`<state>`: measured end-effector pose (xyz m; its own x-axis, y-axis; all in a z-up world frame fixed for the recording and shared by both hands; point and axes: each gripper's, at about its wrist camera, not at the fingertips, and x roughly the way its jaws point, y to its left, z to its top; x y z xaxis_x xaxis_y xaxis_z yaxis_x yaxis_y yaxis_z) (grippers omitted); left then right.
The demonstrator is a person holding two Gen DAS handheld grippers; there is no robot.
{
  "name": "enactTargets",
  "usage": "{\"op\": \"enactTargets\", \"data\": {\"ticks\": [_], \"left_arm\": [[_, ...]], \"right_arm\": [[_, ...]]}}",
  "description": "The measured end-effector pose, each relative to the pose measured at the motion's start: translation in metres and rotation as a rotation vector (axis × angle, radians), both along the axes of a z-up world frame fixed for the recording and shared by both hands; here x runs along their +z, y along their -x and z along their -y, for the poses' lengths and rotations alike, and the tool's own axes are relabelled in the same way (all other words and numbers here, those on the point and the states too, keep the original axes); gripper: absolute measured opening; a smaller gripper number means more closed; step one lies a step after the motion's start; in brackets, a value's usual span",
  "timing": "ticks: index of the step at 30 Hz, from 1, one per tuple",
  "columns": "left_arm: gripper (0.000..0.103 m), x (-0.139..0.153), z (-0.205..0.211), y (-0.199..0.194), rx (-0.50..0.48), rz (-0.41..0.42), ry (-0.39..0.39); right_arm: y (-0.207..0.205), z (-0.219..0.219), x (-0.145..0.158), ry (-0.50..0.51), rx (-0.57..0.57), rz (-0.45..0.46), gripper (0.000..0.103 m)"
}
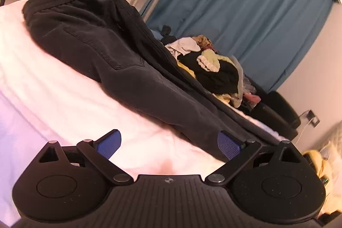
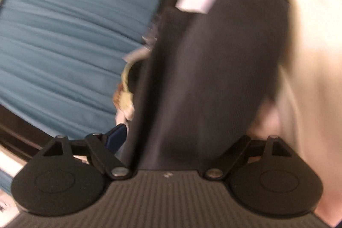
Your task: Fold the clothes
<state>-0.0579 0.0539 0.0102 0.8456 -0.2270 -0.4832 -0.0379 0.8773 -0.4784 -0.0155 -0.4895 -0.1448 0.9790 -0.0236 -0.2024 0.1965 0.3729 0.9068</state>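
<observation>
Your left wrist view gives you the sharp picture: the black trousers (image 1: 102, 46) lie across the white bed sheet (image 1: 42, 99), waistband up at 11 o'clock, one leg running down toward 4 o'clock. Your left gripper (image 1: 168, 145) stands wide open over bare sheet with nothing between its blue pads (image 1: 110, 143); the right-hand pad sits just at the trouser leg's edge. Only this view shows the heap of mixed clothes (image 1: 209, 69) at 2 o'clock beyond the trousers, with the blue curtain (image 1: 245, 3) behind it.

Your right wrist view is blurred and rolled. Here the trousers (image 2: 213, 69) fill the middle from 12 to 6 o'clock. Your right gripper (image 2: 181, 140) has its jaws spread wide, the dark cloth lies between them, and only the left pad (image 2: 116, 139) shows, clear of the cloth.

Open sheet lies at 9 o'clock in the left view and at 3 o'clock in the right view (image 2: 310, 78).
</observation>
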Motion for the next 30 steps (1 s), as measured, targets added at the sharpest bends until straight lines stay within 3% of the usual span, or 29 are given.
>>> {"op": "enactTargets", "data": {"ticks": [3,5,7,11,13,16,21,27,30], "left_arm": [[0.098,-0.011,0.004,-0.007,-0.016,-0.034,-0.005],[0.098,-0.016,0.007,-0.011,-0.028,-0.046,-0.014],[0.098,-0.019,0.01,-0.013,-0.034,-0.051,-0.033],[0.098,-0.024,0.019,-0.018,-0.047,-0.059,-0.04],[0.098,-0.026,0.024,-0.02,-0.054,-0.06,-0.062],[0.098,-0.027,0.031,-0.02,-0.069,-0.057,-0.091],[0.098,-0.018,0.039,-0.011,-0.098,-0.034,-0.108],[0.098,-0.001,0.058,0.011,-0.162,0.028,-0.15],[0.098,0.007,0.075,0.017,-0.193,0.051,-0.177]], "right_arm": [[-0.007,-0.003,0.009,0.141,-0.04,0.093,0.085],[-0.013,0.001,-0.003,0.123,-0.106,0.025,0.079],[-0.013,0.007,-0.019,0.081,-0.154,0.005,0.054],[-0.022,0.012,-0.017,0.063,-0.174,-0.007,0.05],[-0.024,0.018,-0.014,0.014,-0.176,-0.042,0.015],[-0.019,0.028,-0.005,-0.018,-0.148,-0.092,0.009],[0.005,0.028,0.042,0.004,-0.128,-0.045,0.008],[0.053,0.033,0.069,-0.026,-0.159,-0.046,0.008],[0.094,0.045,0.078,0.06,-0.174,-0.045,0.008]]}}
